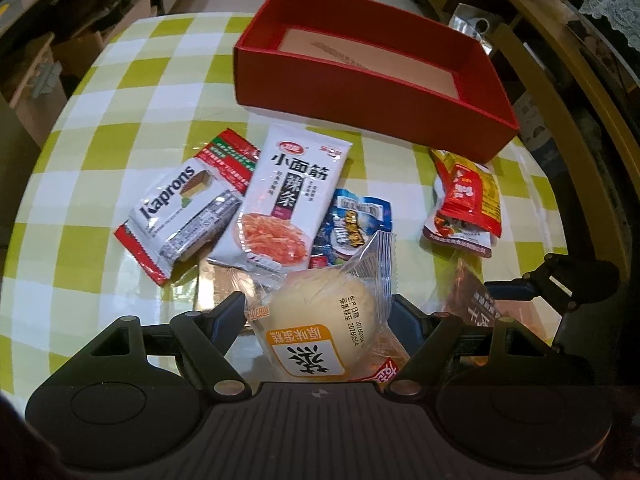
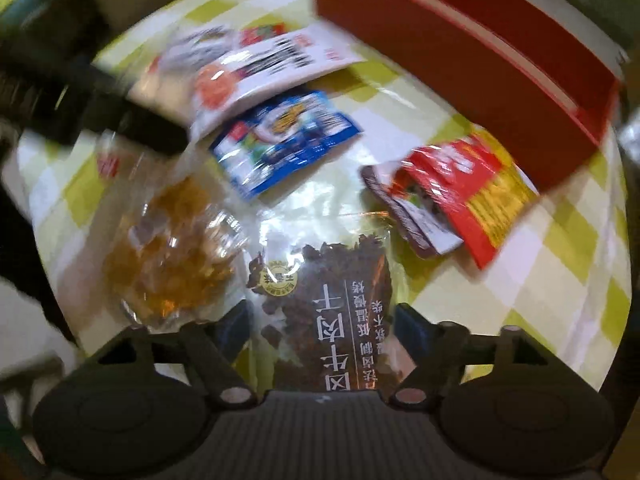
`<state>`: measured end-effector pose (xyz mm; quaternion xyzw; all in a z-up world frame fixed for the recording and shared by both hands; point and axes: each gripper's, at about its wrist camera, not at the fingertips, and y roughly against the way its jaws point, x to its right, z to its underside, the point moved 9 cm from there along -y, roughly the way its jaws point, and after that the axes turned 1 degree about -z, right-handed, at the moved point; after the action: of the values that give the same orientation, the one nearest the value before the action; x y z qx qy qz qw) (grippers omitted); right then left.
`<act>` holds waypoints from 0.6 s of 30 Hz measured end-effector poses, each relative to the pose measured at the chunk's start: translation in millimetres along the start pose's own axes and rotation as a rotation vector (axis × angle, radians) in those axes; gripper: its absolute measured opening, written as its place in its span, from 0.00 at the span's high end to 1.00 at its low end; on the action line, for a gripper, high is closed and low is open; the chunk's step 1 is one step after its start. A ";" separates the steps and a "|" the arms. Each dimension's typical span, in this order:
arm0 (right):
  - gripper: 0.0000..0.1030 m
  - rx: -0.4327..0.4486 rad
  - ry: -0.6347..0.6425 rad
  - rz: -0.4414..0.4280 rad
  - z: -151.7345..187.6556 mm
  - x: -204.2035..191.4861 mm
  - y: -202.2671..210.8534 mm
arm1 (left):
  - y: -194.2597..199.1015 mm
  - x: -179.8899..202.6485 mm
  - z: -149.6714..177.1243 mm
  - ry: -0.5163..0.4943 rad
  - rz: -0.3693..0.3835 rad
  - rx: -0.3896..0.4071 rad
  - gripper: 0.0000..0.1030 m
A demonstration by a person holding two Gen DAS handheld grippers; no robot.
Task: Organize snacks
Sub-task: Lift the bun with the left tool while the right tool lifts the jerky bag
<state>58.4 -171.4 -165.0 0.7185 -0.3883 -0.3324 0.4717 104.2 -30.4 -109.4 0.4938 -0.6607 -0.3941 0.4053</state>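
On the left, the left tool (image 1: 318, 312) points steeply down at the near edge of the table (image 1: 100, 168), its two fingers pressing the sides of a clear-wrapped steamed cake (image 1: 320, 316), so it holds that packet. The cake's long axis runs away from the tool toward the red box (image 1: 360, 84), which stands empty at the far edge, straight ahead and a little right, with the loose packets between. To the right, the right tool (image 2: 322, 320) also points steeply down, and a beef jerky bag (image 2: 332, 304) lies between its half-spread fingers, long axis in line with them; the blurred view does not show whether the pads press it. From there the box lies ahead and to the right, nearer this hand.
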 end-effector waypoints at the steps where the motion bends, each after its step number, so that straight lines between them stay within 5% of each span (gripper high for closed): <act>1: 0.24 0.012 -0.024 -0.001 0.6 2.5 3.2 | 0.9 1.7 0.1 -0.004 0.003 0.003 0.21; 18: 0.25 0.275 -0.218 -0.017 -22.5 2.4 79.7 | 14.5 7.0 -12.0 0.008 0.022 0.057 0.21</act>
<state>59.1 -184.2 -83.1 0.7392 -0.4729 -0.3561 0.3213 109.2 -35.7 -90.7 0.4995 -0.6753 -0.3688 0.3980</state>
